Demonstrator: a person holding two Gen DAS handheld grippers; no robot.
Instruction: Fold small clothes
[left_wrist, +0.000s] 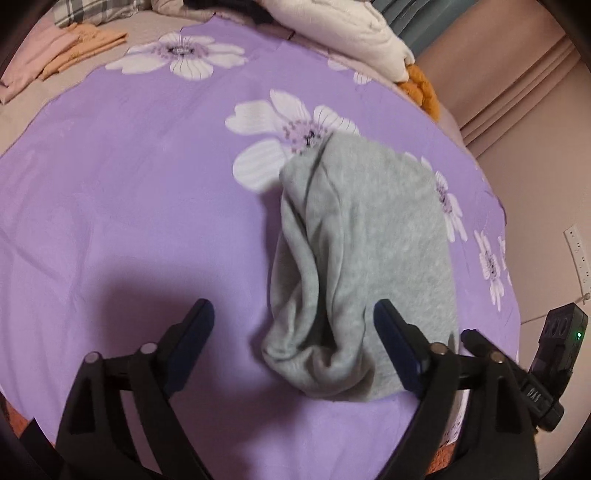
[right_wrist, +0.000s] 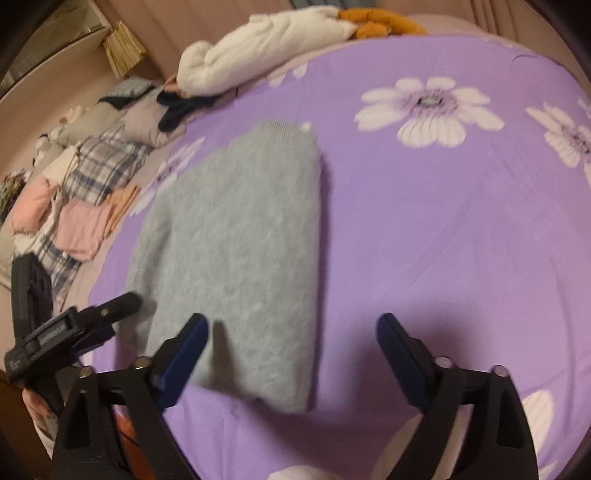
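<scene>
Both the left gripper (left_wrist: 293, 314) and right gripper (right_wrist: 293, 326) gape wide above the grey garment (left_wrist: 364, 258).

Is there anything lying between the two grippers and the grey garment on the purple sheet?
Nothing visible. The grey garment lies alone on the purple sheet; the open left gripper and open right gripper are already at its near edge.

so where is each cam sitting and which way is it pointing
Left wrist: on the left gripper, looking forward over the purple floral sheet at the grey garment; its own open fingers show, plus the right gripper.
Right wrist: on the right gripper, facing the same grey garment; open fingers and the left gripper show.
Shared: garment, sheet, white plush bundle.
</scene>
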